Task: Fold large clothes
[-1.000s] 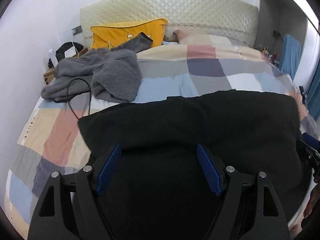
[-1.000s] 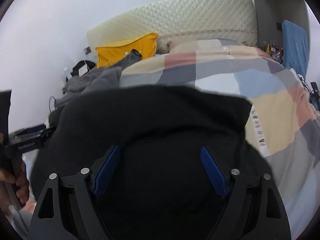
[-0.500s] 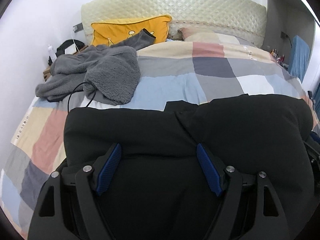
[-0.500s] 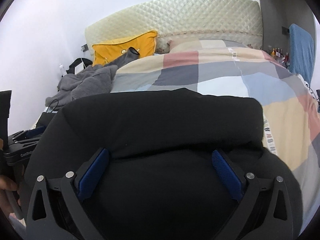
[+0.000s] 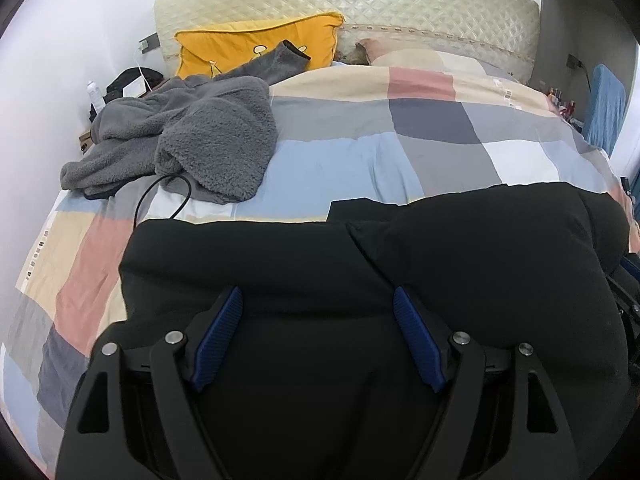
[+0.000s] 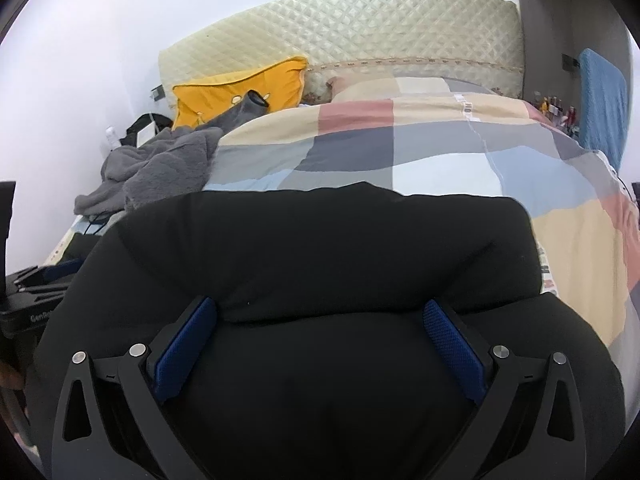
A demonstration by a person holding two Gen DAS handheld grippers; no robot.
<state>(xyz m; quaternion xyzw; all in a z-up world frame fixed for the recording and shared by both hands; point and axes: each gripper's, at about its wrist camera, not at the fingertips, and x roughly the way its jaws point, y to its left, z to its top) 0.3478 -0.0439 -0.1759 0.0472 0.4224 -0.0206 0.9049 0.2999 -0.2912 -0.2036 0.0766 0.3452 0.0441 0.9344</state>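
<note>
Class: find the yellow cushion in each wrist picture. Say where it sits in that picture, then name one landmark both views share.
Left wrist view: yellow cushion upper left of centre, against the quilted headboard, behind the grey fleece garment.
Right wrist view: yellow cushion upper left, smaller, at the headboard's left end.
Shared landmark: the quilted headboard.

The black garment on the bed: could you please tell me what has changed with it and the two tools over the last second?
The right tool has just opened its jaws wider; the black garment lies bunched between them, apparently not pinched. Both tools have come lower toward the bed, and the garment's folded edge now sits nearer the patchwork quilt. The left tool is as wide as before. The grey fleece and yellow pillow have not moved.
</note>
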